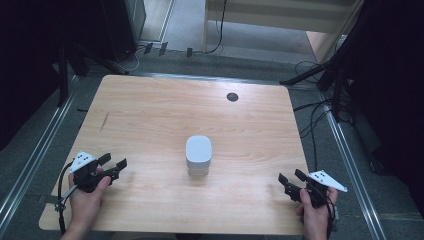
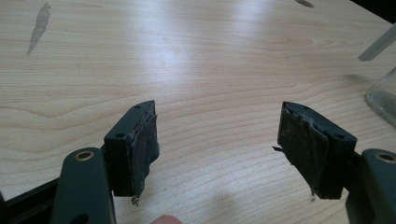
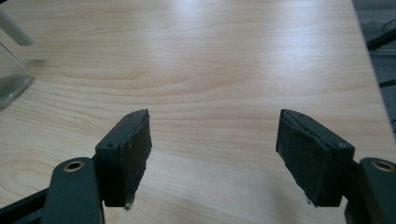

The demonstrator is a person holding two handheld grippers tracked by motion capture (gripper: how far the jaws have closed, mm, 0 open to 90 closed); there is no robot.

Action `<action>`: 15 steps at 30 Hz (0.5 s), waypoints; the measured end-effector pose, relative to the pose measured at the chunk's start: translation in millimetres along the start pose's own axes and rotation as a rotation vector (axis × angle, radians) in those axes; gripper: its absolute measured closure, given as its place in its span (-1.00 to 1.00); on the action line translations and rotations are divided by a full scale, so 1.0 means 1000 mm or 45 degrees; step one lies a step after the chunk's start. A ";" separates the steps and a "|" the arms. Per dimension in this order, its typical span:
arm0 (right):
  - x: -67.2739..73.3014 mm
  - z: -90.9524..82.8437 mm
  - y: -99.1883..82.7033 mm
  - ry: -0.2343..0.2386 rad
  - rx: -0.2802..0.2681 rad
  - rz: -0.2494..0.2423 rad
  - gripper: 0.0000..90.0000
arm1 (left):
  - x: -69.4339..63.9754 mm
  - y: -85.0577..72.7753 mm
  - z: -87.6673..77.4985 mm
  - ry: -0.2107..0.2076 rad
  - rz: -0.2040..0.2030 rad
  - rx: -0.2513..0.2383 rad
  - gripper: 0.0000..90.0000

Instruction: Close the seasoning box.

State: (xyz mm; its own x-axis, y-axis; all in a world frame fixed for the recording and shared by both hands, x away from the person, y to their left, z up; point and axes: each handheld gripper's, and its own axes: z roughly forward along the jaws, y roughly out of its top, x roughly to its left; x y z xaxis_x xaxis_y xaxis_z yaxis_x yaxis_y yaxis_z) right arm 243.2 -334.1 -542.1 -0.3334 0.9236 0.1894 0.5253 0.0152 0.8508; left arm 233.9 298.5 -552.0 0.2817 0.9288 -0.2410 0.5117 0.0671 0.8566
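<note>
A clear container with a white lid [image 1: 198, 155] stands upright near the middle of the wooden table [image 1: 150, 115]. Its glassy edge shows at the right border of the left gripper view [image 2: 384, 95] and at the left border of the right gripper view [image 3: 10, 79]. My left gripper [image 1: 112, 161] rests at the table's front left, open, with nothing between its worn black pads [image 2: 144, 144]. At the front right my right gripper [image 1: 291, 177] is open and empty too, pads [image 3: 303, 158] wide apart. Both sit well apart from the container.
A small dark round grommet [image 1: 232, 97] sits near the table's far edge. A dark streak [image 1: 104, 121] marks the wood at the left. Cables [image 1: 315, 125] and stand legs lie on the grey floor around the table.
</note>
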 end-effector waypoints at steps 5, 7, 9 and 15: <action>-0.008 -0.008 -0.008 -0.030 0.008 0.021 -0.38 | 0.000 0.000 0.000 0.001 0.001 0.002 -0.36; -0.011 -0.014 -0.011 -0.039 -0.023 0.026 -0.37 | 0.000 0.000 0.000 0.001 0.001 0.002 -0.36; -0.013 -0.018 -0.013 -0.043 -0.026 0.039 -0.37 | 0.000 0.000 0.000 0.002 0.000 0.001 -0.36; -0.013 -0.029 -0.019 -0.032 -0.009 0.008 -0.41 | 0.000 0.000 0.000 -0.001 0.006 0.003 -0.36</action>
State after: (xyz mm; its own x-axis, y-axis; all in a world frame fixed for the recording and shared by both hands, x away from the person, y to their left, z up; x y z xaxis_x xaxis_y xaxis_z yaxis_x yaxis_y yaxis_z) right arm 214.4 -357.4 -546.8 -0.3106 0.9329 0.1823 0.5219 0.0071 0.8530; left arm 234.0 298.5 -552.0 0.2849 0.9288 -0.2370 0.5120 0.0615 0.8568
